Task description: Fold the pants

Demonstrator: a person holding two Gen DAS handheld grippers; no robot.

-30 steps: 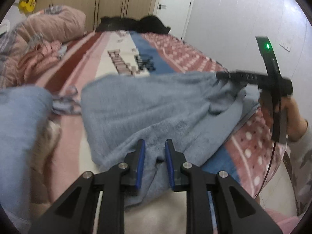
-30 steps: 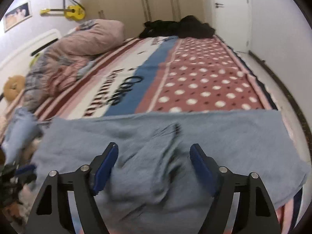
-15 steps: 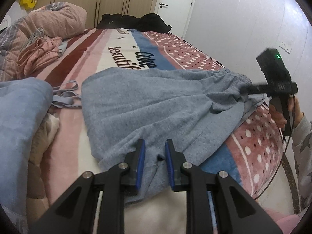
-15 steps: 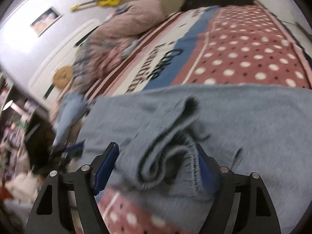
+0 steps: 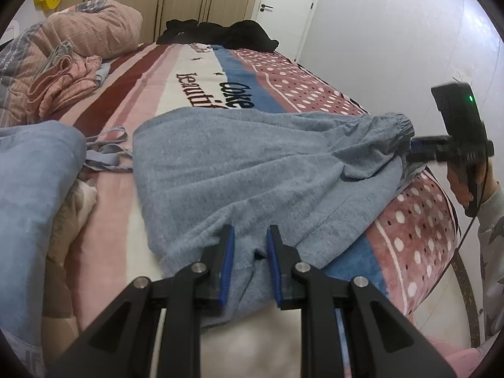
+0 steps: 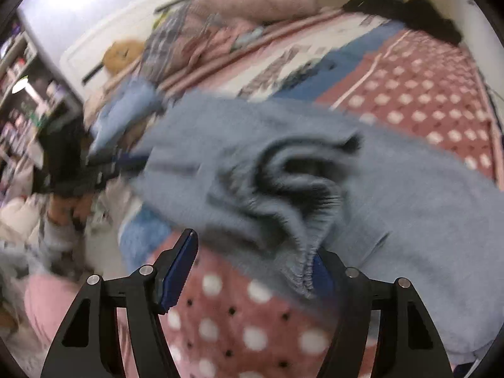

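Grey pants [image 5: 252, 170], spread along the bed's [image 5: 201, 63] near edge: left gripper [image 5: 247, 245] clamps one end taut, right gripper [image 6: 255, 261], closing but still apart, straddles the waistband [image 6: 302, 271].

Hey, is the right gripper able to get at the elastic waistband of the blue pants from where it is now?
Probably yes. The right gripper stands open with the bunched waistband already between its jaws, which have just been closing; nothing blocks it. The left gripper pinches the pants at the other end.
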